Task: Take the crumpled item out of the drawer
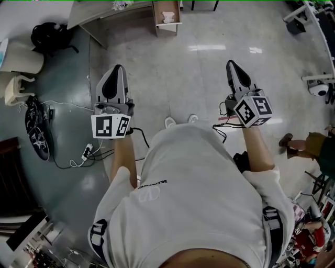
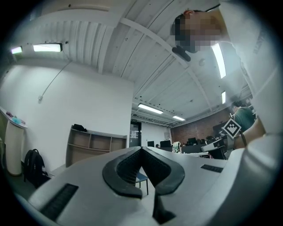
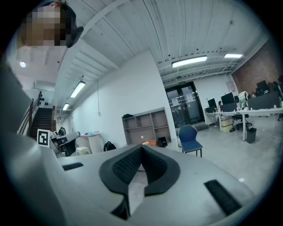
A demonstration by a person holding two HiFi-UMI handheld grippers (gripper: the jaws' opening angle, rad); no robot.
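Observation:
A wooden drawer (image 1: 158,18) stands pulled out from a grey desk (image 1: 104,13) at the far top of the head view, with a crumpled white item (image 1: 168,17) lying inside it. My left gripper (image 1: 119,67) (image 2: 141,148) is held up at chest height, far short of the drawer, its jaws shut with nothing between them. At the same height on the other side, my right gripper (image 1: 230,63) (image 3: 142,145) is also shut and empty. Both point forward across the bare floor toward the desk.
A black backpack (image 1: 49,36) and a white stool (image 1: 18,86) sit at the far left, with shoes (image 1: 36,131) and a cabled power strip (image 1: 86,152) on the floor. Another person (image 1: 314,146) stands at the right. An open shelf unit (image 3: 148,126) and a blue chair (image 3: 189,137) lie ahead.

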